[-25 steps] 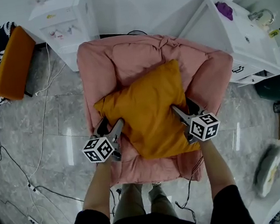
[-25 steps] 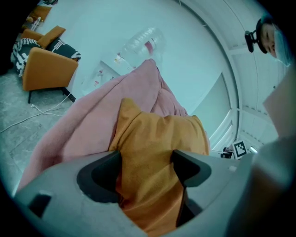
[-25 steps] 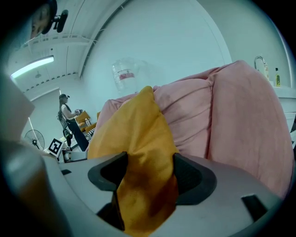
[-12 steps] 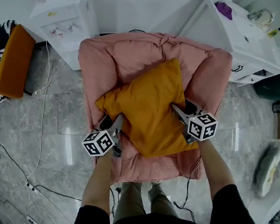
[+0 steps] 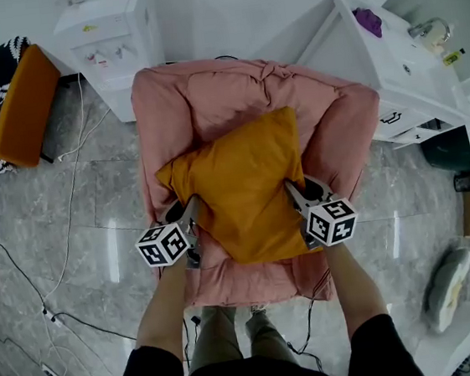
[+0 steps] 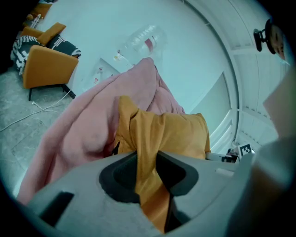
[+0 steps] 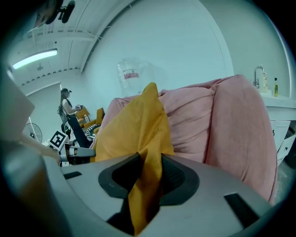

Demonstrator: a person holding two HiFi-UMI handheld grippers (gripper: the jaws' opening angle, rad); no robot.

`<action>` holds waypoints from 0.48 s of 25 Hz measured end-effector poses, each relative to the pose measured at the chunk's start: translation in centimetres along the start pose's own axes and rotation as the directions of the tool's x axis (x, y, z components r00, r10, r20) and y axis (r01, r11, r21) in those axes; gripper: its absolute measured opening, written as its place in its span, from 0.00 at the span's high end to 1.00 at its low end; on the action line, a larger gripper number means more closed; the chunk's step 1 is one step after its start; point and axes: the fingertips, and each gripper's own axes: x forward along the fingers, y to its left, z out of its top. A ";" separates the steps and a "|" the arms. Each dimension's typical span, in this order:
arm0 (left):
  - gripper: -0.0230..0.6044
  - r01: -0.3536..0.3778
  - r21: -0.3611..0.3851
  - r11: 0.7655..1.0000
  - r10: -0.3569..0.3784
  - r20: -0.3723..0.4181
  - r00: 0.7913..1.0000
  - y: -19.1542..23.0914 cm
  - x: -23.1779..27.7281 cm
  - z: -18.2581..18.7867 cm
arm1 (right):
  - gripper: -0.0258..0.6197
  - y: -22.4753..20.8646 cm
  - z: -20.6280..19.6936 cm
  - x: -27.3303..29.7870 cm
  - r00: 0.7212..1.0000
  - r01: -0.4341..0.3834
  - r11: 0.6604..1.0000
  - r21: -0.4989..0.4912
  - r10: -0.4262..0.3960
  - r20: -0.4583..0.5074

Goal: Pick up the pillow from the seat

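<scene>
The soft mustard-yellow pillow (image 5: 240,192), a plump square of smooth cloth, lay tilted on the seat of the padded pink armchair (image 5: 207,93), with one corner pointing to twelve o'clock against the puffy backrest. The left gripper (image 5: 190,209) at the pillow's eight o'clock edge and the right gripper (image 5: 294,191) at four o'clock had just been closing. Each pinched a creased fold of yellow fabric between its narrowly parted grey jaws.
</scene>
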 end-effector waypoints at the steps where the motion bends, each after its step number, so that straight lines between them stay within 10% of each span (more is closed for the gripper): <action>1: 0.78 -0.001 0.006 1.000 0.001 0.000 1.000 -0.2 -0.2 -0.1 | 0.77 0.2 0.0 -0.3 1.000 0.000 1.000 0.000 0.000 0.004; 12: 0.83 -0.020 0.045 0.999 0.018 0.046 0.999 -3.1 -5.4 -1.3 | 0.84 2.9 -0.4 -4.9 0.998 -0.040 0.999 0.004 0.040 0.040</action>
